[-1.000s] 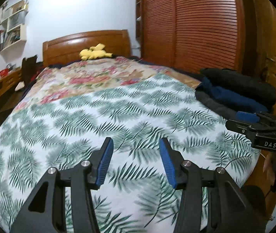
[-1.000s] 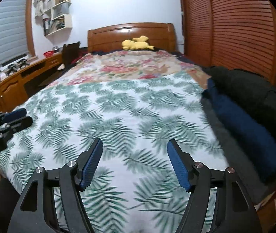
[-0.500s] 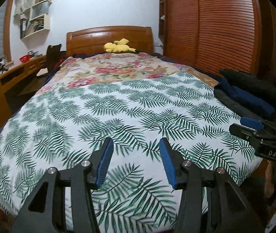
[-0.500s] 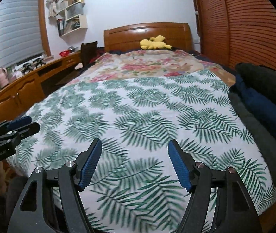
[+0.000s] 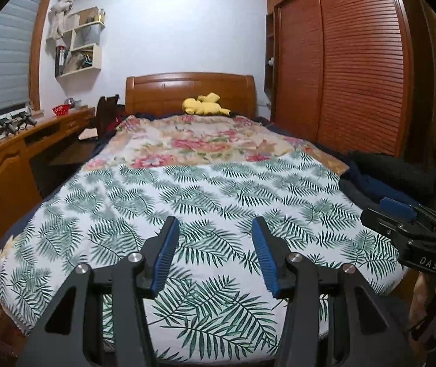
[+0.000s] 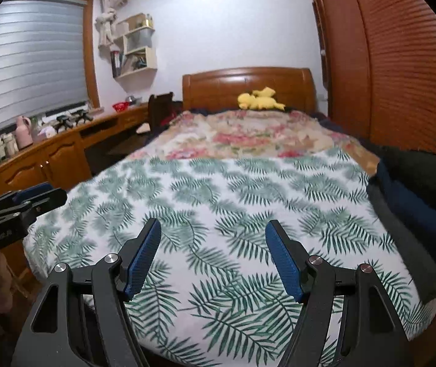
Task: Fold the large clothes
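A pile of dark clothes [image 5: 383,180], black, navy and grey, lies along the right edge of the bed; it also shows in the right wrist view [image 6: 417,202]. The bed is covered by a white sheet with green leaf print [image 5: 205,202]. My left gripper [image 5: 215,253] is open and empty, held above the foot of the bed. My right gripper [image 6: 213,257] is open and empty, also above the foot of the bed. Each gripper shows at the edge of the other's view, the right one [image 5: 407,223] beside the clothes pile, the left one [image 6: 19,205] at the bed's left side.
A floral quilt [image 5: 205,140] covers the head half of the bed, with a yellow plush toy [image 5: 204,105] by the wooden headboard. A wooden desk [image 6: 43,153] with small items runs along the left wall. A slatted wardrobe [image 5: 355,70] stands at the right.
Both grippers have pulled back and risen from over the bed toward its foot, so more of the bed and room shows. Both stay open and empty.
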Motion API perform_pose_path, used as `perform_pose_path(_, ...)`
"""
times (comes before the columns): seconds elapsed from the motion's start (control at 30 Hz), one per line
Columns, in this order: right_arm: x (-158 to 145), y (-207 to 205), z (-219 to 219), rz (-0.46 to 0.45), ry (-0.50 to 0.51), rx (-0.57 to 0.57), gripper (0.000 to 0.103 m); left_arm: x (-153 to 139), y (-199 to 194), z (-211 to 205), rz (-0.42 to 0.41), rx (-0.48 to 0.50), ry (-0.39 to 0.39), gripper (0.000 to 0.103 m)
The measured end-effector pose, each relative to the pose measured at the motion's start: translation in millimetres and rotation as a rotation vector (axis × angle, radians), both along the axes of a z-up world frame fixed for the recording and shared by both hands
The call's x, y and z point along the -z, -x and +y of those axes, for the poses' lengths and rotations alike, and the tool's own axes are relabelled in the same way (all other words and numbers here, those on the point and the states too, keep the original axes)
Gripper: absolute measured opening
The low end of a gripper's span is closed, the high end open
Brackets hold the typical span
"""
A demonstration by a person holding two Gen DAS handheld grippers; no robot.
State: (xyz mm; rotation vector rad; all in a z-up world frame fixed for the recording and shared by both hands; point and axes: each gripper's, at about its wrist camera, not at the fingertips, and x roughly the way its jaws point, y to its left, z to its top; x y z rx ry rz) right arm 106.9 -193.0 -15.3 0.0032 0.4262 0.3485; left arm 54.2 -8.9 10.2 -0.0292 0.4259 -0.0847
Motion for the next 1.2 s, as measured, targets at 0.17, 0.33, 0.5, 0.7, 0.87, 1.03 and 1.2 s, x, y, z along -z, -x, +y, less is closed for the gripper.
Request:
perform_pose_path(0.17, -14, 10, 3, -0.035, -0.007, -0.006, 0.074, -10, 13, 5, -0.027, -0.016, 0.008, 0.048)
perform_pose_path(0.33, -31, 24, 1, -0.090, -0.012, 0.003, 0.075, -20, 23, 11, -0.055, -0.026, 0.018, 0.048)
perform_pose_path(0.5, -39, 30, -8, -0.124, -0.017, 0.036, 0.075, -26, 34, 18, -0.083, -0.052, 0.010, 0.048)
perform_pose_path(0.7, -37, 30, -14, -0.128, -0.016, 0.067, 0.075, -24, 38, 22, -0.092, -0.073, 0.004, 0.049)
perform_pose_path(0.87, -34, 30, -11, -0.121, -0.015, 0.067, 0.075, -22, 39, 20, -0.095, -0.075, -0.003, 0.049)
perform_pose_path(1.03, -33, 30, -9, -0.119, -0.012, 0.063, 0.075, -22, 39, 20, -0.096, -0.075, -0.004, 0.049)
perform_pose_path(1.2, -31, 30, -10, -0.116, -0.010, 0.061, 0.075, -21, 40, 18, -0.093, -0.074, -0.002, 0.049)
